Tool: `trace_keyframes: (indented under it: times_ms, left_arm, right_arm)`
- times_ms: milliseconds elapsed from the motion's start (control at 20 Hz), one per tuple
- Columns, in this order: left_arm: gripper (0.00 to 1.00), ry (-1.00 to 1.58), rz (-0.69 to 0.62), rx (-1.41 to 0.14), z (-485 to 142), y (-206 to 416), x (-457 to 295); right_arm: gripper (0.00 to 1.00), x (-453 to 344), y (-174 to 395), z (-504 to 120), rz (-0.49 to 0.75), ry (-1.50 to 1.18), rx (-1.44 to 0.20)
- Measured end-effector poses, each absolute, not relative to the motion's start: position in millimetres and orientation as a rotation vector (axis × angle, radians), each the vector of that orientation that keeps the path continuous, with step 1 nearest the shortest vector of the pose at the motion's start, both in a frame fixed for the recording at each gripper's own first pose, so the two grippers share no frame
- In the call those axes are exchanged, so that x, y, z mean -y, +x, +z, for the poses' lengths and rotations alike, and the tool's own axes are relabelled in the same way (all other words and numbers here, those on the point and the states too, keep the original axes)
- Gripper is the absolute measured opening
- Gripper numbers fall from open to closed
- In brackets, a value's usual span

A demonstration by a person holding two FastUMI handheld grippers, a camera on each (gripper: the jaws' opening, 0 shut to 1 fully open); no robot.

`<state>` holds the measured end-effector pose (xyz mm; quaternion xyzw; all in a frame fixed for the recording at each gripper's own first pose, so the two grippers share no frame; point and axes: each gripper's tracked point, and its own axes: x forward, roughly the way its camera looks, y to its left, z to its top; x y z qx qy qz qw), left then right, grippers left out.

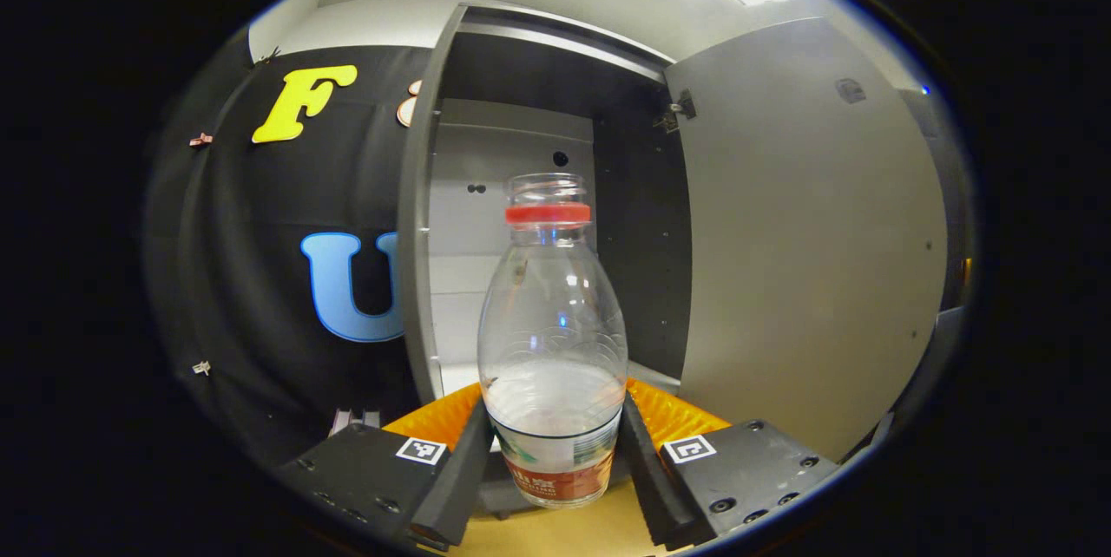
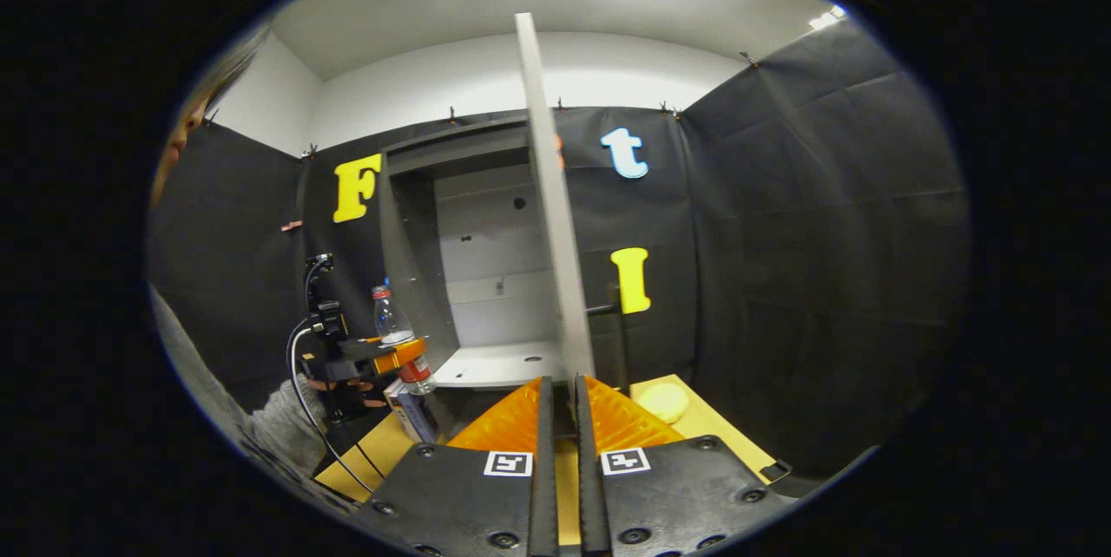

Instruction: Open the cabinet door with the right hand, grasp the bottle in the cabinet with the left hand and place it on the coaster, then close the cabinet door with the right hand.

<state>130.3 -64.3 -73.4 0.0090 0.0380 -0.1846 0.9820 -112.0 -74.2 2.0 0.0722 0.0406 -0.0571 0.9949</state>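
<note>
The left gripper (image 1: 552, 444) is clamping its jaws on the lower body of the bottle (image 1: 552, 340), carrying it upright outside the open cabinet (image 2: 486, 279) so its water stays level. The right gripper (image 2: 560, 418), jaws narrow, is pinching the edge of the cabinet door (image 2: 548, 219), holding it open. The coaster (image 2: 663, 402) is waiting on the tabletop (image 2: 720, 435), to the right.

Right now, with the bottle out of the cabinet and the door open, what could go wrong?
1. The left tool grips the bottle low on its body, and the bottle has no cap; a tilt could spill the water.
2. The right tool is closed on the edge of the cabinet door; closing it early might hit the bottle.
3. The coaster lies beyond the door, which may block the path.
</note>
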Motion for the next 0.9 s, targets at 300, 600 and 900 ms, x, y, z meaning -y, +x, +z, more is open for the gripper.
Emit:
trace_keyframes:
  times_ms: [300,600,900]
  left_arm:
    - [0.76,0.020,-0.378,-0.101,-105,73,26]
    - [0.76,0.016,-0.319,-0.087,-147,45,3]
    - [0.76,0.010,-0.319,-0.152,-251,27,13]
  right_arm:
    - [0.29,4,-63,-7,0.034,0.171,-0.045]
    - [0.84,-17,-11,-35,0.060,0.155,-0.015]
    - [1.00,-21,42,-88,0.044,0.162,-0.004]
